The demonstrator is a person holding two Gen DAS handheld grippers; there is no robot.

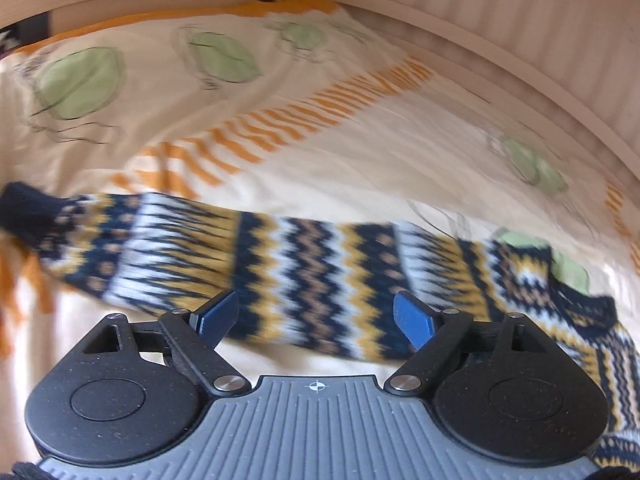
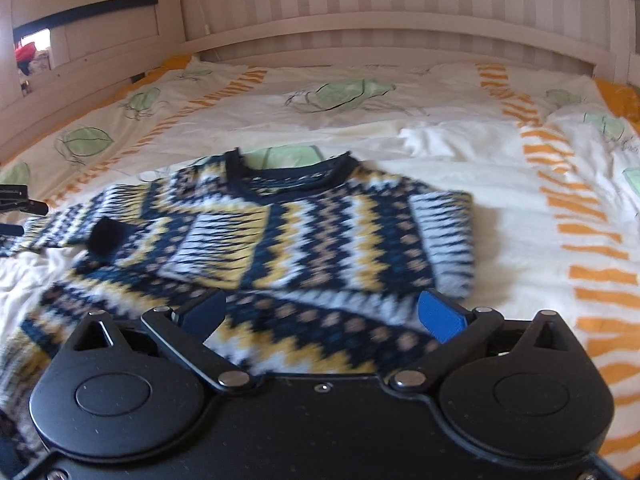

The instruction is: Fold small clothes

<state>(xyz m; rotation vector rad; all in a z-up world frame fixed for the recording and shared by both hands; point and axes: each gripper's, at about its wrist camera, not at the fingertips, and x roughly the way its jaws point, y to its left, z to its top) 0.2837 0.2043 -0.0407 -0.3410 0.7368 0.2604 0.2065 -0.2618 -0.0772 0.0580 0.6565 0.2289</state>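
Right wrist view: pale slatted wooden bed frame at left, cream duvet with green leaves and orange stripes across. Navy, yellow and white zigzag knitted sweater lying centre-left on duvet, one sleeve folded over chest. Left gripper and right gripper both spread wide above knit, gripping nothing.

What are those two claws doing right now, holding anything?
Left gripper: open, holding nothing, above the sweater sleeve.
Right gripper: open, holding nothing, above the sweater's body.

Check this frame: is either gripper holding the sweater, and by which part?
Nothing is held. The left gripper and right gripper both stand open above the sweater, which lies on the bed.
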